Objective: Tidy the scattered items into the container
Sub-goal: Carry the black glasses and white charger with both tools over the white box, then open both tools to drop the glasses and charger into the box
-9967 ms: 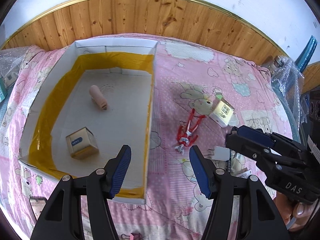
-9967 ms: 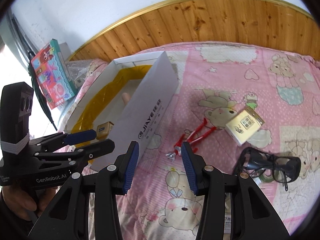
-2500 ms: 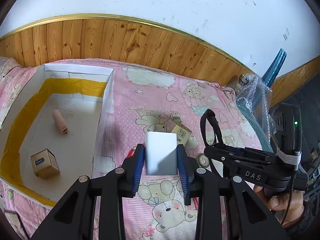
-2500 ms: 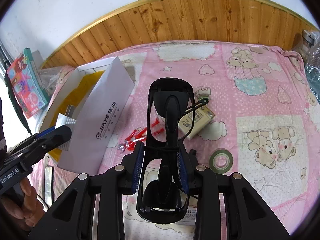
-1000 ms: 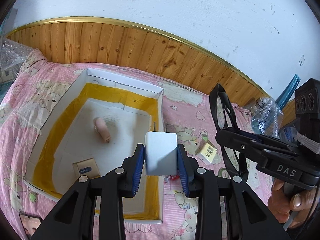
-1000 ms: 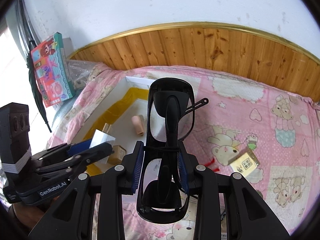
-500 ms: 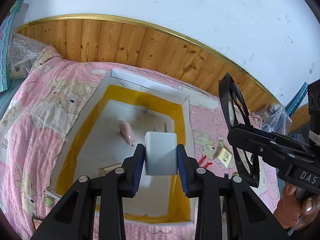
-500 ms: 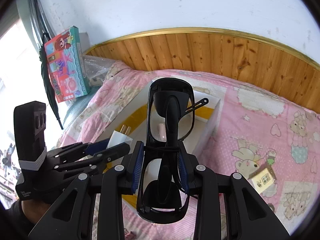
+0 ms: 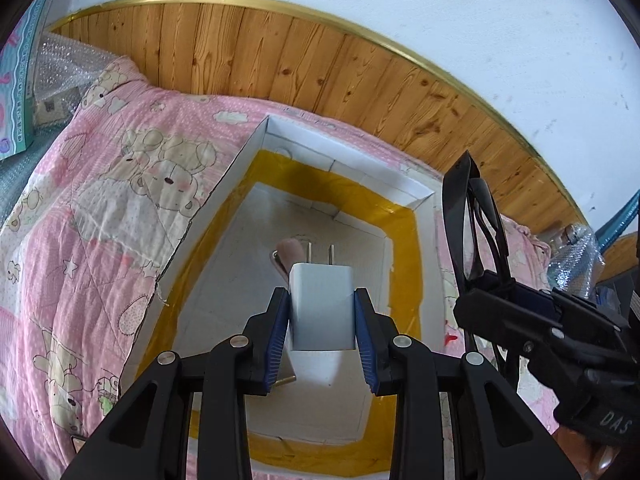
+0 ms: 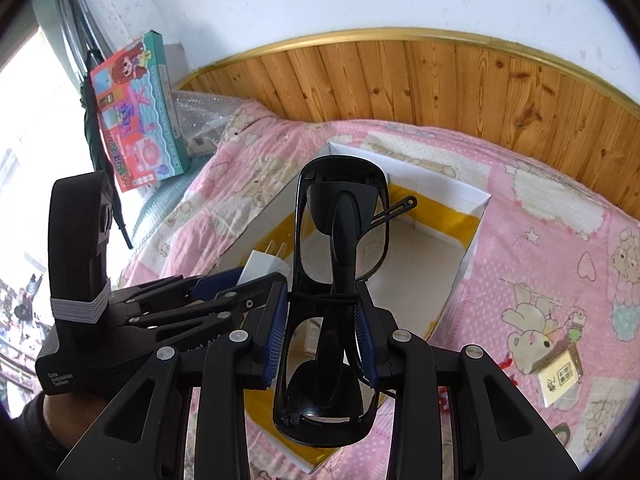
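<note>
My left gripper (image 9: 321, 322) is shut on a white plug adapter (image 9: 322, 306), prongs pointing forward, held above the inside of the white box with yellow tape (image 9: 404, 190). A pink cylinder (image 9: 289, 253) lies on the box floor just beyond the adapter. My right gripper (image 10: 322, 334) is shut on black glasses (image 10: 340, 236), held folded and upright over the same box (image 10: 476, 216). In the right wrist view the left gripper (image 10: 236, 284) with the adapter (image 10: 262, 266) is just to the left. From the left wrist view the glasses (image 9: 468, 224) stand at the right.
The box sits on a pink bear-print quilt (image 9: 100, 216) against a wooden headboard (image 9: 320, 60). A small yellow-white box (image 10: 560, 376) and a red item (image 10: 510, 364) lie on the quilt to the right. A colourful toy box (image 10: 138, 108) leans at the far left.
Both grippers have moved further left and over the box, still holding the adapter and the glasses. The box now fills the middle of both views.
</note>
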Motion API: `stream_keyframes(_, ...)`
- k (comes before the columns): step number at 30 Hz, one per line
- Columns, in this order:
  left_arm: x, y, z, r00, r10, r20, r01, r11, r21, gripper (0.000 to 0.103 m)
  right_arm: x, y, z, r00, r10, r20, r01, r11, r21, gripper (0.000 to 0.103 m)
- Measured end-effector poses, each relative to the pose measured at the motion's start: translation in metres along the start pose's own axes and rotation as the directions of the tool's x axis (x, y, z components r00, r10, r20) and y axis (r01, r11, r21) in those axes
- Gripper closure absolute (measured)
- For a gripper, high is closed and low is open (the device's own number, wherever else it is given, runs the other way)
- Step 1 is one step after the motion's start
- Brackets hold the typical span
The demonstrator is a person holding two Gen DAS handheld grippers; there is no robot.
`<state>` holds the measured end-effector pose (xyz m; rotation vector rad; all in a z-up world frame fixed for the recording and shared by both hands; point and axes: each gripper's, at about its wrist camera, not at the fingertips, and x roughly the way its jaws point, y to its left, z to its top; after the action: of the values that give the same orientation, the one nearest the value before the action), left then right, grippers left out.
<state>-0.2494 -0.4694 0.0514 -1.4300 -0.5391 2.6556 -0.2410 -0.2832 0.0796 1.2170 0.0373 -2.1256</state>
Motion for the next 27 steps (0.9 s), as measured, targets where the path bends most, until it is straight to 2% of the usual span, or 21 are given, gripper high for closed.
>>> stream_keyframes(7, 0.018, 0.011, 0.004, 0.999, 0.026, -0.043, -0.027, 0.999, -0.031, 0.069, 0.028, -0.006, 0.004, 0.999, 0.015, -0.042, -0.015, 1.0, 0.014, 0.069)
stream_keyframes(15, 0.036, 0.015, 0.013, 0.995, 0.046, -0.083, -0.048, 0.999, -0.024, 0.069, 0.056, -0.016, 0.003, 0.997, -0.012, -0.081, 0.013, 1.0, 0.014, 0.067)
stream_keyframes(21, 0.044, 0.017, 0.015, 0.992, 0.113, -0.062, -0.113, 0.994, -0.007, 0.058, 0.055, -0.027, 0.0, 0.997, -0.027, -0.07, 0.029, 0.999, 0.04, 0.06)
stream_keyframes(27, 0.033, 0.02, 0.013, 0.994, 0.093, -0.054, -0.094, 0.995, -0.022, 0.058, 0.047, -0.031, -0.006, 0.998, -0.013, -0.068, 0.016, 0.999, 0.042, 0.06)
